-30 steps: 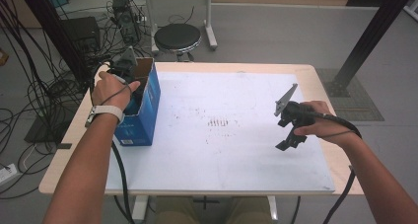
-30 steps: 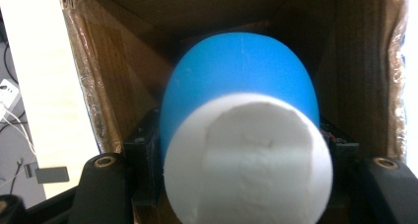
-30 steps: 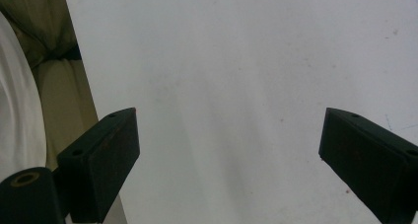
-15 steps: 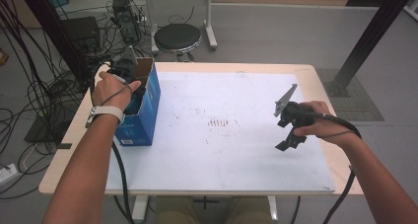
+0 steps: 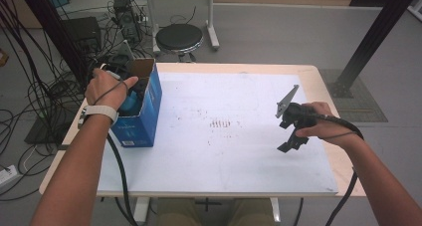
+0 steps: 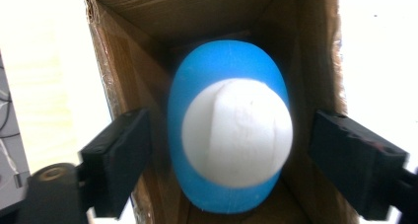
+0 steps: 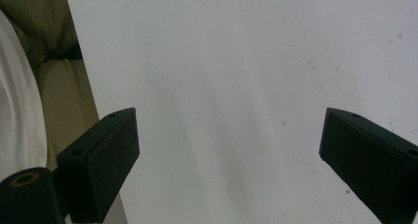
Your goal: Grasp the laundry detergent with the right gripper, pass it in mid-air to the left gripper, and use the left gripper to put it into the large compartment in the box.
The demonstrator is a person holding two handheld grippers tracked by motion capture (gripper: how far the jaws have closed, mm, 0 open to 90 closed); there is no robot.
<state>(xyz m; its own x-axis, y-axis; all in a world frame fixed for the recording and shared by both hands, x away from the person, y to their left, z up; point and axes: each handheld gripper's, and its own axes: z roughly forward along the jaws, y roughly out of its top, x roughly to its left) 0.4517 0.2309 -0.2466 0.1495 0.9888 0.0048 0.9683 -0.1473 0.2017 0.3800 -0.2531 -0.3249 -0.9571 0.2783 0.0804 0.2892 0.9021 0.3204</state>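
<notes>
At the desk's (image 5: pixel 224 181) left, our left gripper (image 6: pixel 231 150) remains over the open blue box (image 5: pixel 147 116), jaws spread around a blue-and-white ball (image 6: pixel 229 130) inside, ungrasped; rightward, our right gripper (image 5: pixel 293 129) has not moved, jaws open and empty.

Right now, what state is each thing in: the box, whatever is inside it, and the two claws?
Blue box: upright, top open.
Blue-and-white egg-shaped object: inside the box, between the jaws, ungripped.
Left claw: open, at the box mouth.
Right claw: open, holding nothing, above the white sheet.
</notes>
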